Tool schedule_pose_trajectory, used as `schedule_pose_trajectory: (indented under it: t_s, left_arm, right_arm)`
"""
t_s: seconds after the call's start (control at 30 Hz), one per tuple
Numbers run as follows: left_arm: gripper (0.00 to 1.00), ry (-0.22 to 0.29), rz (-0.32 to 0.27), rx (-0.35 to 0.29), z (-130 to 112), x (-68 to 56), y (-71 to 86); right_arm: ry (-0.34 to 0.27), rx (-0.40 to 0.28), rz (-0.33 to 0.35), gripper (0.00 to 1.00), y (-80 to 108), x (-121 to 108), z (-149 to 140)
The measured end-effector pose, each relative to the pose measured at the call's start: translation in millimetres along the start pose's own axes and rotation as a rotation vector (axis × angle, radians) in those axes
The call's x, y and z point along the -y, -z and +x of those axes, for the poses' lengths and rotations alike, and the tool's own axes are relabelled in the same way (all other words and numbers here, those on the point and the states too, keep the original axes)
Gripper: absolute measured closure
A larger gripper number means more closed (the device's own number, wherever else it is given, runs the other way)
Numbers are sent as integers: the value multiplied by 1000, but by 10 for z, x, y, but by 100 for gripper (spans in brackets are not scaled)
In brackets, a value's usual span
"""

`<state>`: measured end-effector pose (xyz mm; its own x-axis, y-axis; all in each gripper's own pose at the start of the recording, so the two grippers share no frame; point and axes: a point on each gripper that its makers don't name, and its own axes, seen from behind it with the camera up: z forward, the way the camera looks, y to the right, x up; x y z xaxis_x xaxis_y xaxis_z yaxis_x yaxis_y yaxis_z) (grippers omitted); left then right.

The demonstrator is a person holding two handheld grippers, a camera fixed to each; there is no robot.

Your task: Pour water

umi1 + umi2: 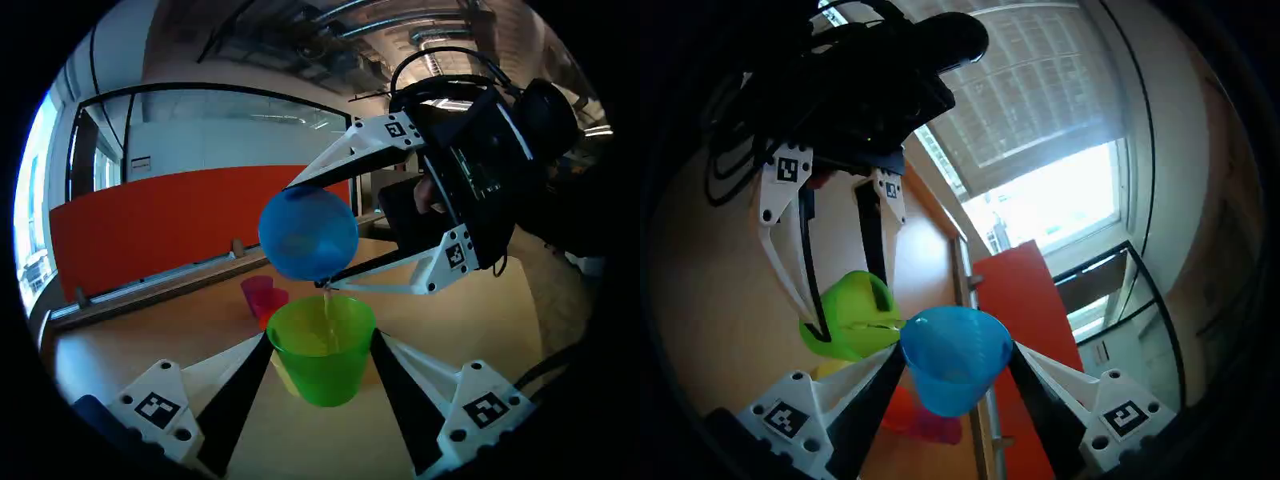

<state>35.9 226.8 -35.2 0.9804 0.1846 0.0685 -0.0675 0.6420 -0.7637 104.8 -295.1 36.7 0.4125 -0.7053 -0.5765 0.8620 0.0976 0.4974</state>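
My left gripper (322, 340) is shut on an upright green cup (324, 376) held above the wooden table. Over it a blue cup (308, 234) is tipped mouth-down toward the green one, with my right gripper (314, 237) shut on it. A thin stream of water (328, 310) falls from the blue rim into the green cup. In the right gripper view the blue cup (956, 376) sits between my right gripper's (956, 350) fingers, and the green cup (850, 324) lies beyond it in the left gripper (852, 318).
Pink and red cups (262, 298) stand on the table (480, 320) behind the green cup, and a yellow cup (282, 374) peeks out beside it. A hand (426, 194) holds the right gripper's dark body. An orange wall panel (160, 216) runs along the table's far edge.
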Motion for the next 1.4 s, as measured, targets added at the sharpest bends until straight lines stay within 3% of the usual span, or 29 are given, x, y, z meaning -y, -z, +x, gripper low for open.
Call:
schedule_pose_trajectory:
  t_s: [1.4]
  left_arm:
    - [13,-1,-3,7,-38,-21,-17]
  right_arm:
    - [113,3,1,7,32,20,36]
